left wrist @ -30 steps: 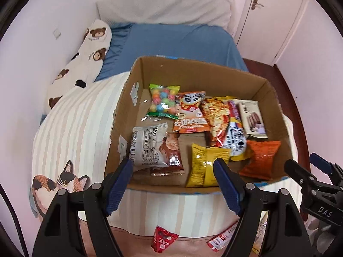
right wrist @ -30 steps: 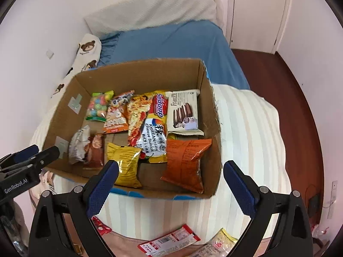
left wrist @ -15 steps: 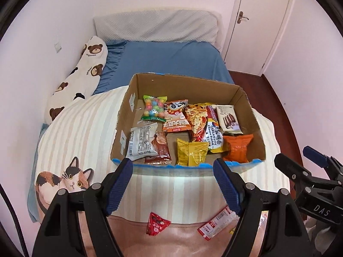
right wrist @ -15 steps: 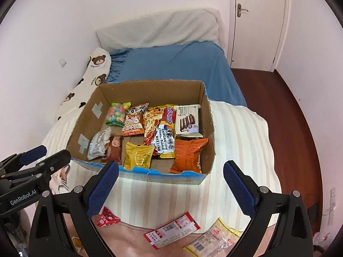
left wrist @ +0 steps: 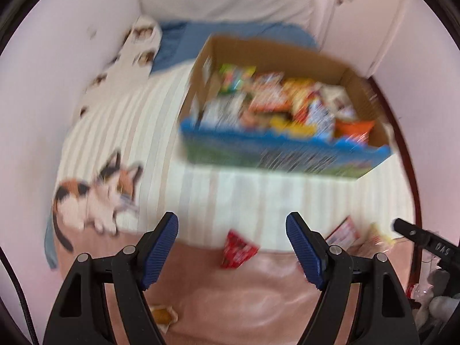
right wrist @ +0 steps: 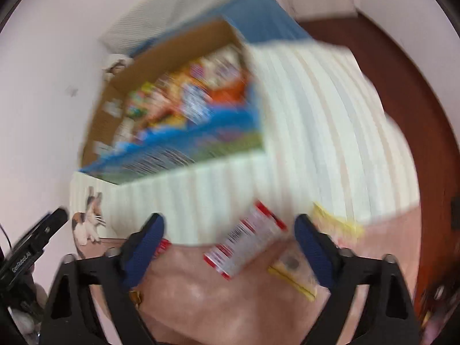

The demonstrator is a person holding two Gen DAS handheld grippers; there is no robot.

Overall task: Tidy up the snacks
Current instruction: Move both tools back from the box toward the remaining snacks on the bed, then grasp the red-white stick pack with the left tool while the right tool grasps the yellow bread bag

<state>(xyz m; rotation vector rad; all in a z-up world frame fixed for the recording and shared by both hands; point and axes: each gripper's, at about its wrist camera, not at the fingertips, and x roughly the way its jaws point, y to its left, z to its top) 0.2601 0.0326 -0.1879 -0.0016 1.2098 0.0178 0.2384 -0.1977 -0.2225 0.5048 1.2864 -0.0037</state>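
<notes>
A cardboard box (left wrist: 276, 149) with a blue printed front holds several snack packets and stands on the striped bed cover; it also shows in the right wrist view (right wrist: 184, 149). Both views are motion-blurred. My left gripper (left wrist: 232, 248) is open and empty, above a small red packet (left wrist: 237, 249) on the pink blanket. My right gripper (right wrist: 228, 247) is open and empty, over a red-and-white packet (right wrist: 244, 244), with a yellow packet (right wrist: 293, 273) beside it. An orange packet (left wrist: 162, 314) lies near the left gripper's base.
A cat print (left wrist: 97, 195) marks the cover at the left. A bear-print pillow (left wrist: 138, 43) and blue sheet (left wrist: 178, 43) lie behind the box. A dark wooden floor (right wrist: 417, 86) is at the right. The right gripper's tip (left wrist: 414, 234) shows in the left view.
Both grippers have pulled back from the box and dipped down toward the loose packets on the pink blanket. The right view has tilted. Both stay open.
</notes>
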